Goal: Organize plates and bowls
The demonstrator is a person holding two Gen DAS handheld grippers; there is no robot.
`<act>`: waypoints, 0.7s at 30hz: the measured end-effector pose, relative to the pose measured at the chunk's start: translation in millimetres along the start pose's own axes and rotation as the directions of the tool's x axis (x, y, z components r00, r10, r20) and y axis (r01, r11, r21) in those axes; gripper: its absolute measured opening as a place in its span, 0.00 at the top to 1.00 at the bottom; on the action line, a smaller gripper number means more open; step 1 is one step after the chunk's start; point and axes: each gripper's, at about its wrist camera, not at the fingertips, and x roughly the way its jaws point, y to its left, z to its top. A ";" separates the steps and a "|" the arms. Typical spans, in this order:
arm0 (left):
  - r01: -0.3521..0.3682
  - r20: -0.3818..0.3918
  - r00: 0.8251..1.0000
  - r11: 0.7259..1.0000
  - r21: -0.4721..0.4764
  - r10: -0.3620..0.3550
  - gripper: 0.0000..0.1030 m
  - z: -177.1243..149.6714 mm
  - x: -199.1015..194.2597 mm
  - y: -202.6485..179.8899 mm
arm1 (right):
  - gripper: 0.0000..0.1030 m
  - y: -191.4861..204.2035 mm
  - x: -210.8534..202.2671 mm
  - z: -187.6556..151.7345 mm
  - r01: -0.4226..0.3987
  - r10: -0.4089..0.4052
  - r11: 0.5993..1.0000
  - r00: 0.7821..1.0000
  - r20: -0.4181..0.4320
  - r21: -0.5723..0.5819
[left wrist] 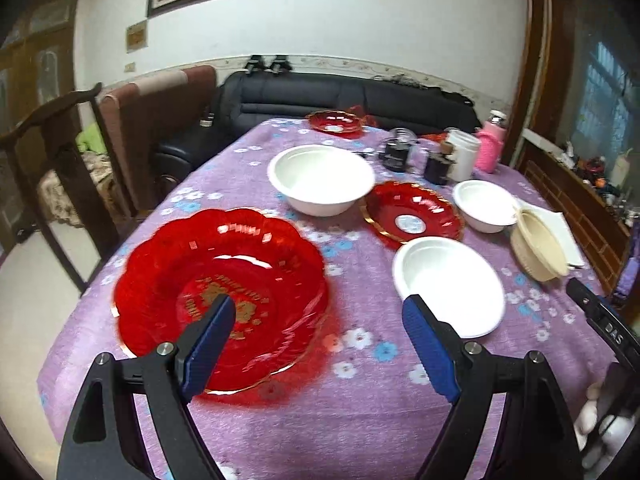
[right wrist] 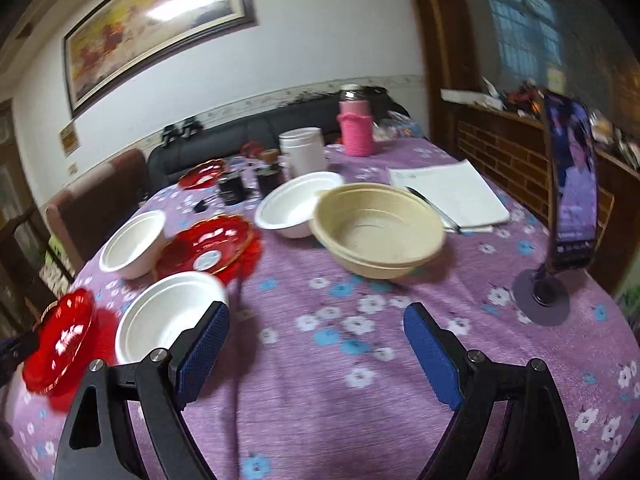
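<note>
My left gripper (left wrist: 320, 312) is open and empty above the near table edge. A large red scalloped plate (left wrist: 220, 300) lies just ahead of its left finger. A white bowl (left wrist: 448, 284) lies by its right finger. Farther back are a big white bowl (left wrist: 320, 180), a smaller red plate (left wrist: 412, 216), a small white bowl (left wrist: 486, 204), a beige bowl (left wrist: 538, 244) and a far red plate (left wrist: 336, 121). My right gripper (right wrist: 316, 328) is open and empty over the cloth, with the beige bowl (right wrist: 378, 232) ahead and a white bowl (right wrist: 168, 316) at its left finger.
A purple flowered tablecloth (right wrist: 360, 360) covers the table. A phone on a stand (right wrist: 572, 200) is at the right. Papers with a pen (right wrist: 448, 196), a white jar (right wrist: 302, 152), a pink bottle (right wrist: 356, 128) and dark jars (right wrist: 232, 188) sit at the back. A wooden chair (left wrist: 60, 160) stands left.
</note>
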 end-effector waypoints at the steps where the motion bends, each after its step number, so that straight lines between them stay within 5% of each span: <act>1: 0.024 -0.006 1.000 1.000 0.006 -0.024 0.18 2.2 1.8 -2.8 | 0.11 -2.1 0.8 1.6 -0.010 0.010 1.000 1.000 -0.006 0.011; 10: 0.152 -0.058 0.987 0.988 0.015 -0.151 0.19 25.9 26.9 -30.4 | 0.11 42.7 30.1 10.9 -0.173 0.169 0.984 0.981 -0.096 -0.041; 21: 0.148 -0.146 0.979 0.989 0.025 -0.143 0.29 46.5 77.2 -53.6 | 0.12 62.5 104.1 19.9 -0.274 0.264 0.961 0.941 -0.211 -0.020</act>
